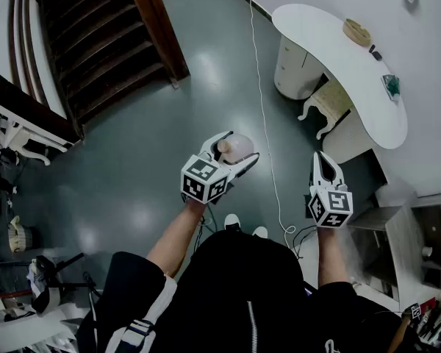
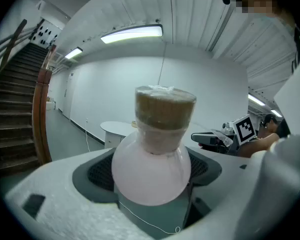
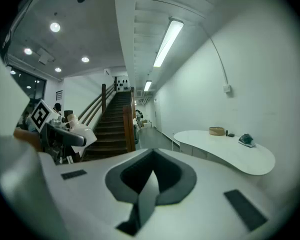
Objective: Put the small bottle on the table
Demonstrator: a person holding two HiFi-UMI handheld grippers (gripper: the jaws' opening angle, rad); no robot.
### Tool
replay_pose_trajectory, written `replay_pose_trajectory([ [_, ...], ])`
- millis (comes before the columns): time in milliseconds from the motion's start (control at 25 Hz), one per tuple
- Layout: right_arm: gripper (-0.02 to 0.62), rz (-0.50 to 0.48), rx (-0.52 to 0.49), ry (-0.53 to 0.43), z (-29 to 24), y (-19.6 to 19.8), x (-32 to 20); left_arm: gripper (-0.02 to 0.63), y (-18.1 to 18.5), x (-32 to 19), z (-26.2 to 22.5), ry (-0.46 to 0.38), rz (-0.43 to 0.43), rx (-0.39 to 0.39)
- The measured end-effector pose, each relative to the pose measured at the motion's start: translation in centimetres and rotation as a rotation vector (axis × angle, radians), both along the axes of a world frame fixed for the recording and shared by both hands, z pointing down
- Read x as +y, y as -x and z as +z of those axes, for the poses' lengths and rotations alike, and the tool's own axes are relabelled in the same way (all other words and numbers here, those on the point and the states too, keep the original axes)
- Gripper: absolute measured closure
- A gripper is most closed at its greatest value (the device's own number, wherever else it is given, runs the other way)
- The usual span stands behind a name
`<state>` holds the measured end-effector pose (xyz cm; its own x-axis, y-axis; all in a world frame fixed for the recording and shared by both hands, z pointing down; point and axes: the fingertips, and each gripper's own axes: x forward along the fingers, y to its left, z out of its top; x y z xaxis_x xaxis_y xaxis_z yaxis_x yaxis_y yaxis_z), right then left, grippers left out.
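The small bottle [image 1: 239, 148] has a round pale pink body [image 2: 151, 170] and a brown cork top [image 2: 164, 112]. It sits between the jaws of my left gripper [image 1: 232, 153], which is shut on its body and holds it in the air above the grey floor. My right gripper [image 1: 324, 160] is beside it at about the same height, shut with nothing in it; its jaws meet in the right gripper view [image 3: 146, 191]. The white curved table [image 1: 331, 57] stands ahead and to the right, also seen in the right gripper view [image 3: 225, 153].
On the table lie a round woven box [image 1: 357, 31], a small dark item [image 1: 375, 52] and a green object [image 1: 390, 85]. A wooden staircase [image 1: 103, 43] rises at the left. A white cable [image 1: 264, 116] runs across the floor. Cluttered furniture lines the left and right edges.
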<state>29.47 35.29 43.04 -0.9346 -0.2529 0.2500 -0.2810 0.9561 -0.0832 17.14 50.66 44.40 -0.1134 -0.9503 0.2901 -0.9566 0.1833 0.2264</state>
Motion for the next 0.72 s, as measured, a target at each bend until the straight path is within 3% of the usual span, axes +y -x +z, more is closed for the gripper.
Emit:
replay_pose_trajectory([
  [480,0.594,0.037,-0.006,0.012,1.3,1.7,3.0,0.202,2.9,1.9,0.9,0.008,0.052,-0.007],
  [720,0.594,0.053,0.002,0.020,1.9,3.0,1.9,0.202,4.5,0.3,1.6,0.017,0.074,-0.002],
])
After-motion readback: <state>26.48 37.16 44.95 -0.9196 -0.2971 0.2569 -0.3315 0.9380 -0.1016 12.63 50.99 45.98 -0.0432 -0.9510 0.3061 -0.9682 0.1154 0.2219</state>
